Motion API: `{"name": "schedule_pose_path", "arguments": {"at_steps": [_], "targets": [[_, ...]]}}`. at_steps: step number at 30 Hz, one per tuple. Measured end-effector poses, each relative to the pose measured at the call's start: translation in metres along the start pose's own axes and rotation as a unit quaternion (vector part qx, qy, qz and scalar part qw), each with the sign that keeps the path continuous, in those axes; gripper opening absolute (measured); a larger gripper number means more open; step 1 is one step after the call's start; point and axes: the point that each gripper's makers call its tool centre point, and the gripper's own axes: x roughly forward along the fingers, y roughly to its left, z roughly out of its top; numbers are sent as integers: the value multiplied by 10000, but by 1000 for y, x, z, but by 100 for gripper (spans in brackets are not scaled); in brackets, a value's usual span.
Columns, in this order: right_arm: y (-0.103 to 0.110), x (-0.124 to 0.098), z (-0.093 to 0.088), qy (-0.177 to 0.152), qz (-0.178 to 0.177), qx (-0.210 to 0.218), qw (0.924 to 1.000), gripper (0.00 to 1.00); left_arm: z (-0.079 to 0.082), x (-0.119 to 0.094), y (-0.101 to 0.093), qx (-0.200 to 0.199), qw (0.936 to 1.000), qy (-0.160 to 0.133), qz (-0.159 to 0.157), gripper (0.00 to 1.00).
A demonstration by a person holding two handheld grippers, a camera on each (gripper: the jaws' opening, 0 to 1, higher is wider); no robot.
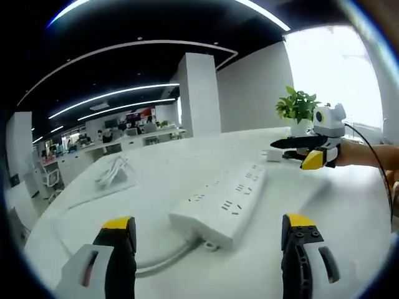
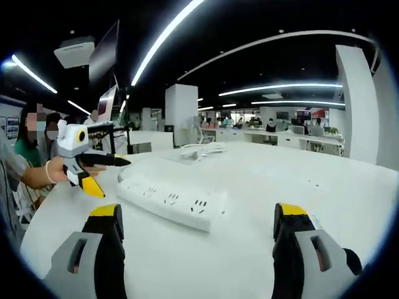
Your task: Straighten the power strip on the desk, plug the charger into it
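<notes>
both grippers hover with jaws released over the white power strip (image 1: pixel 225 202) on the worktop (image 1: pixel 149 180); best nudge both ends together to square it.

Grey-bodied grippers — left gripper (image 1: pixel 209 240), right gripper (image 2: pixel 197 229) — black jaws, yellow tips
</notes>
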Motion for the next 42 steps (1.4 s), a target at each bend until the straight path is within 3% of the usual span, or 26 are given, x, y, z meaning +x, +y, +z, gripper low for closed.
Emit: {"name": "schedule_pose_path", "arguments": {"at_steps": [26, 42], "targets": [[9, 29, -22, 730, 534, -160, 9958, 97, -9, 14, -7, -170, 9980, 564, -221, 92], [13, 39, -24, 740, 720, -72, 9946, 83, -8, 18, -11, -295, 9978, 520, -273, 83]]}}
